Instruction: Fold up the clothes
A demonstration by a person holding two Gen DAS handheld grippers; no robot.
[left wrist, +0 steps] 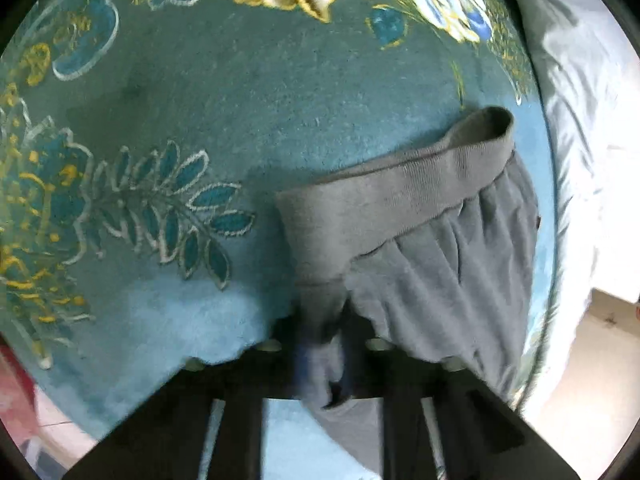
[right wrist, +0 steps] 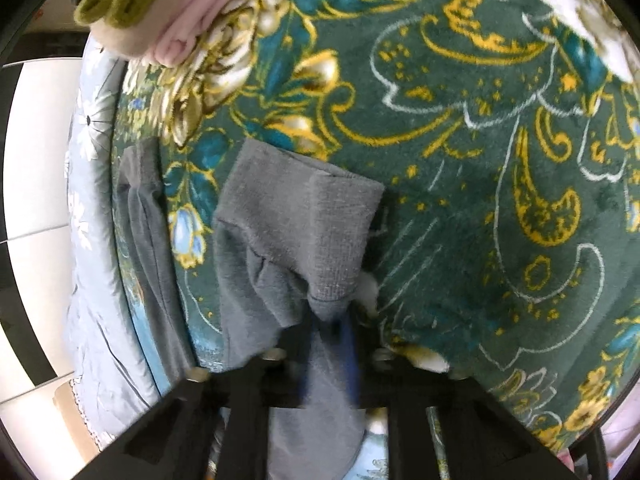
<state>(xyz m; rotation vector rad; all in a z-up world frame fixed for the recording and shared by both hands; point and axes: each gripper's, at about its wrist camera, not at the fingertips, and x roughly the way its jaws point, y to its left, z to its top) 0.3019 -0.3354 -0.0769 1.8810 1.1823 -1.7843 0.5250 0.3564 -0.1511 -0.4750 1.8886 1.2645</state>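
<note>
A soft grey knit garment with a ribbed waistband (left wrist: 404, 200) (right wrist: 296, 232) is held bunched above the teal floral blanket (left wrist: 224, 112), pinched by the left hand-held gripper (left wrist: 324, 356) and right hand-held gripper (right wrist: 328, 344).

Grey sweatpants (left wrist: 432, 240), soft and fleecy, hang bunched above a teal floral blanket (left wrist: 224, 112). In the left wrist view, the wide ribbed waistband (left wrist: 392, 184) runs diagonally, its far end curling open, with gathered fabric falling in folds below it. In the right wrist view, the sweatpants (right wrist: 280, 248) show a ribbed band (right wrist: 320, 216) doubled over on itself, the cloth beneath it pinched into a tight knot of creases. Another grey stretch of fabric (right wrist: 148, 240) lies along the blanket's edge to the left.
</note>
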